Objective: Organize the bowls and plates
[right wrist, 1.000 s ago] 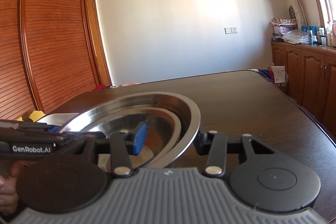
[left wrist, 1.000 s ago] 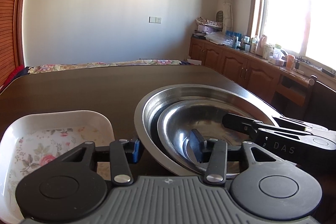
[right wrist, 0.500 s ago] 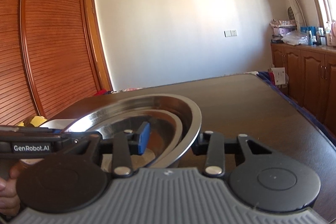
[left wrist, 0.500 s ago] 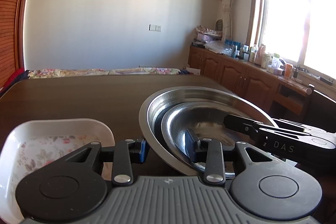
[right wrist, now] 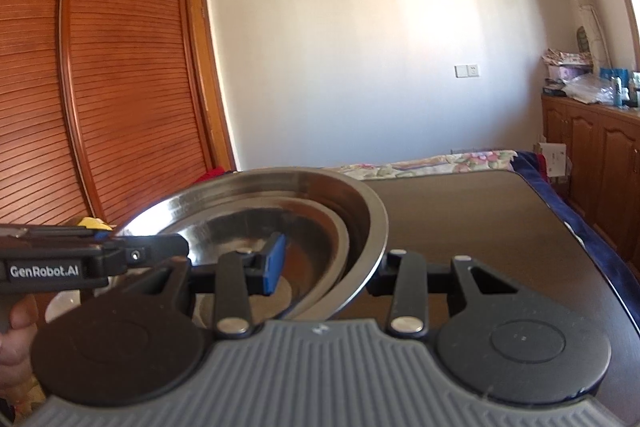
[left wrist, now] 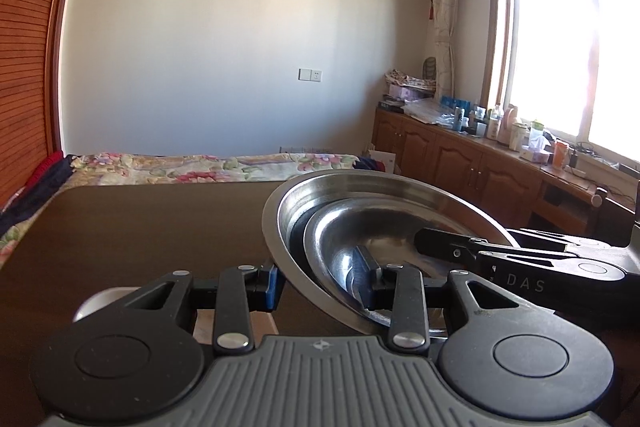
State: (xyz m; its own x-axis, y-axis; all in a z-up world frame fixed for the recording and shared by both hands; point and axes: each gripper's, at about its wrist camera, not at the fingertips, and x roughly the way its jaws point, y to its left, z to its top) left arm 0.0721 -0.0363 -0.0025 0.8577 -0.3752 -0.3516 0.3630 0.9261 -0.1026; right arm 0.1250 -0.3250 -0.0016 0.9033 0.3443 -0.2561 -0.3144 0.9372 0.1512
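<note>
In the left wrist view, the left gripper [left wrist: 320, 281] was clamped on the near-left rim of a large stainless steel basin [left wrist: 400, 189], one finger outside the wall and the other inside. A smaller steel bowl [left wrist: 340, 227] sat nested in the basin, with a dark gap between their walls. Both looked tilted and lifted off the dark wooden table [left wrist: 140, 227]. The left jaws had just been closing, with the basin's rim between them. From the right side the right gripper [left wrist: 424, 239] reached in over the basin's far rim. Low at the left, behind the gripper body, only a corner of a white dish [left wrist: 92, 303] showed; I could not tell what it held.

In the right wrist view, the right gripper [right wrist: 330, 273] was clamped on the basin [right wrist: 360, 199] at its near-right rim, the blue-padded finger inside and the other outside. The smaller bowl [right wrist: 320, 227] lay within. The left gripper [right wrist: 176, 247] came in from the left edge, a hand [right wrist: 16, 331] holding it.
</note>
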